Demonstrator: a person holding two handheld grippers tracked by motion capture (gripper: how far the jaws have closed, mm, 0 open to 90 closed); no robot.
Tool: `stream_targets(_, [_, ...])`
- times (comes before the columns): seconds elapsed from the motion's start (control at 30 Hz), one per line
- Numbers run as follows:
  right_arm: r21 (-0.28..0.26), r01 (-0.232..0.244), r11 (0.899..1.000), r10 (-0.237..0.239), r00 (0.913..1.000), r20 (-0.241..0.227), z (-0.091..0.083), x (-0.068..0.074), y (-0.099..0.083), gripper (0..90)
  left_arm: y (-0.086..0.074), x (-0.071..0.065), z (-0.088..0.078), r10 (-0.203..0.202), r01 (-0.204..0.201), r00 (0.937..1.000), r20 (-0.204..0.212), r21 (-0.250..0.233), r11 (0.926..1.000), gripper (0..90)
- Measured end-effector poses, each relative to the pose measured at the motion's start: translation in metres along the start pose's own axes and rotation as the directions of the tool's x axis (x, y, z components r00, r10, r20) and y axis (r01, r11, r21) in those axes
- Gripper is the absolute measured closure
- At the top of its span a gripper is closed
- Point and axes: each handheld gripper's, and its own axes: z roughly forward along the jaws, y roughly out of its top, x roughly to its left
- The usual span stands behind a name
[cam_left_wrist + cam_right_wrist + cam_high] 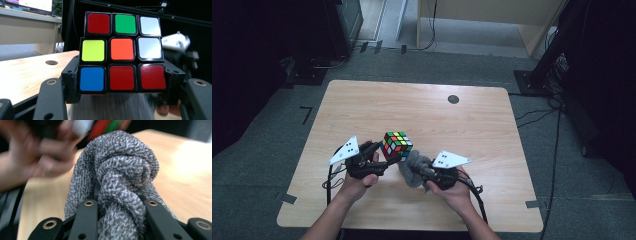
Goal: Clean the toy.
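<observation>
One cube (397, 144), one grey cloth (414, 167) — apparently touching — each gripper-clamped.

A light wooden table with rounded corners (362, 110) fills the frame's centre on grey carpet; a small dark round disc (453, 99) sits in its top at upper right.

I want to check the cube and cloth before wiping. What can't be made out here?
- Cube, left gripper view: one face shows; its lowest edge sits behind the jaws.
- Cloth, right gripper view: its lower end is cut off by the bottom edge.
- Left hand, right gripper view: blurred.
- Cube, high view: stickers too small.
</observation>
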Motion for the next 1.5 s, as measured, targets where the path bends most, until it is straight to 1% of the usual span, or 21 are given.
stream_targets(0.1, [-0.139,-0.074,0.987,0.081,0.9958,0.042,-0.016,-0.009,0.01,75.6,-0.002,-0.003,0.005,0.008,-0.008,0.9998,0.016,0.014,0.9999,34.6])
stream_targets(0.17, [-0.154,-0.051,0.987,0.055,0.9981,0.025,-0.016,-0.006,0.014,75.7,-0.004,-0.007,0.009,0.01,-0.011,0.9996,0.028,0.021,0.9997,34.6])
stream_targets(0.23, [-0.107,-0.023,0.994,0.024,0.9997,0.008,-0.009,0.0,0.01,76.9,-0.004,-0.008,0.01,0.005,-0.006,0.9993,0.037,0.019,0.9998,34.5])
stream_targets(0.33, [0.006,0.055,0.998,-0.054,0.9934,-0.101,0.004,0.008,0.0,76.9,-0.001,-0.006,0.008,-0.011,0.011,0.9995,0.028,0.012,0.9999,34.6])
stream_targets(0.37, [0.058,0.094,0.994,-0.084,0.9846,-0.153,0.007,0.011,-0.001,76.6,0.0,-0.005,0.007,-0.02,0.02,0.9994,0.029,0.005,0.9998,34.6])
stream_targets(0.4, [0.109,0.159,0.981,-0.14,0.9761,-0.167,0.007,0.014,0.001,76.4,0.0,-0.005,0.007,-0.02,0.02,0.9995,0.024,0.002,0.9998,34.6])
stream_targets(0.43, [0.135,0.21,0.968,-0.191,0.9713,-0.142,0.005,0.015,0.005,76.3,0.001,-0.005,0.007,-0.019,0.019,0.9997,0.015,0.004,0.9998,34.5])
stream_targets(0.47, [0.13,0.21,0.969,-0.195,0.974,-0.115,-0.001,0.011,0.01,76.2,0.002,-0.004,0.006,-0.016,0.016,0.9999,0.004,0.011,0.9998,34.5])
stream_targets(0.53, [0.084,0.136,0.987,-0.133,0.9901,-0.046,-0.014,-0.003,0.018,75.6,0.001,-0.001,0.006,-0.008,0.009,0.9994,-0.033,0.035,0.9993,34.5])
stream_targets(0.6, [0.054,0.09,0.995,-0.094,0.9927,0.077,-0.026,-0.018,0.02,73.3,-0.001,0.002,0.009,-0.004,0.009,0.9973,-0.073,0.074,0.9972,34.6])
stream_targets(0.7, [0.063,0.031,0.998,-0.047,0.9578,0.284,-0.035,-0.043,0.012,70.5,-0.007,0.004,0.015,0.004,0.015,0.9913,-0.132,0.145,0.9894,34.6])
stream_targets(0.8, [0.109,-0.005,0.994,-0.041,0.9064,0.42,-0.037,-0.061,-0.002,70.6,-0.011,0.005,0.023,0.04,0.004,0.9791,-0.2,0.212,0.9773,34.5])
stream_targets(0.9, [0.105,-0.056,0.993,-0.003,0.8728,0.488,-0.038,-0.072,-0.01,71.2,-0.016,0.008,0.03,0.064,0.014,0.9601,-0.272,0.275,0.9613,34.5])
stream_targets(0.97, [0.117,-0.054,0.992,-0.018,0.8415,0.54,-0.037,-0.077,-0.014,71.4,-0.02,0.01,0.035,0.096,0.015,0.9411,-0.324,0.323,0.9463,34.5])
stream_targets(1.07, [0.129,-0.09,0.988,-0.006,0.7998,0.6,-0.035,-0.087,-0.02,71.4,-0.025,0.013,0.039,0.128,0.018,0.9206,-0.369,0.368,0.9297,34.5])
stream_targets(1.13, [0.136,-0.109,0.985,0.001,0.786,0.618,-0.033,-0.094,-0.026,71.2,-0.027,0.016,0.041,0.131,0.028,0.9131,-0.386,0.38,0.9247,34.5])
stream_targets(1.2, [0.145,-0.134,0.98,0.015,0.7818,0.623,-0.031,-0.1,-0.033,70.7,-0.03,0.019,0.043,0.137,0.037,0.9027,-0.408,0.391,0.9197,34.5])
stream_targets(1.27, [0.153,-0.153,0.976,0.027,0.7866,0.617,-0.027,-0.105,-0.039,69.5,-0.032,0.023,0.044,0.141,0.049,0.8942,-0.425,0.406,0.9124,34.5])
stream_targets(1.4, [0.147,-0.215,0.966,0.096,0.8191,0.566,-0.02,-0.112,-0.049,48.8,-0.037,0.03,0.046,0.163,0.07,0.8729,-0.46,0.448,0.8912,34.4])
stream_targets(1.47, [0.149,-0.194,0.97,0.081,0.8279,0.555,-0.02,-0.11,-0.047,38.8,-0.04,0.033,0.048,0.161,0.088,0.867,-0.471,0.464,0.8816,34.4])
stream_targets(1.5, [0.15,-0.176,0.973,0.067,0.8344,0.547,-0.02,-0.107,-0.045,36.0,-0.041,0.034,0.048,0.172,0.091,0.8623,-0.476,0.48,0.8725,34.4])
